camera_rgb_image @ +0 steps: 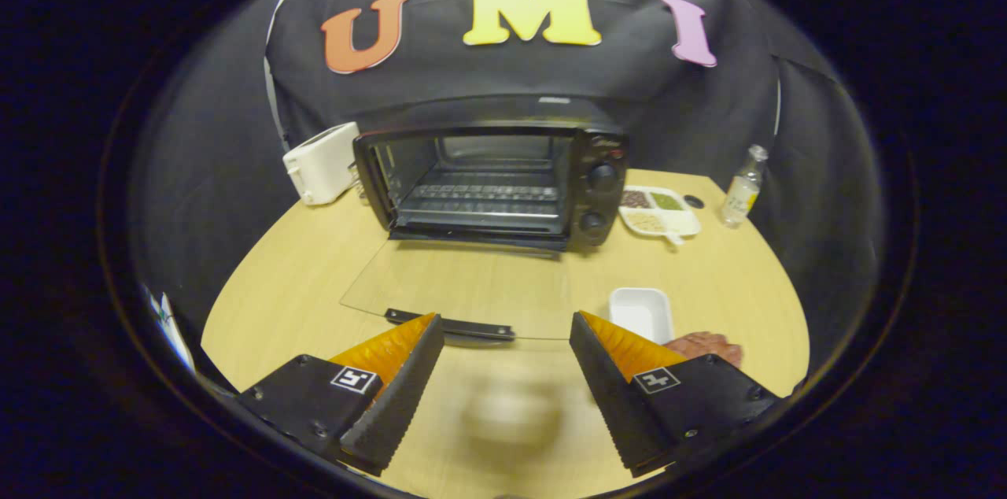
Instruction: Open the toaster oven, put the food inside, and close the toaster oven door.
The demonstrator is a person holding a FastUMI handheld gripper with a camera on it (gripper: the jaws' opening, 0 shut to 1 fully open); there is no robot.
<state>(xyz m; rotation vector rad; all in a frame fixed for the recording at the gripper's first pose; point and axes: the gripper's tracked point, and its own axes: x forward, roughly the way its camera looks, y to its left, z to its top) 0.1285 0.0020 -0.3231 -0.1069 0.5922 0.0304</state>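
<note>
Claw (pixel 503 373) agape, oven door (pixel 464 290) ahead

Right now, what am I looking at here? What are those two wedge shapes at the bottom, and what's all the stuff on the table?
Those wedges are the two fingers of a handheld gripper; a person carries it, and the camera rides on it, looking forward. The fingers are spread apart and hold nothing. Ahead on the wooden table stands a toaster oven with its glass door folded down flat, its handle near the fingertips. Left of the oven is a white toaster. To the right are a divided plate and a small bottle. Nearer the right finger sit an empty white tray and some reddish food.
</note>
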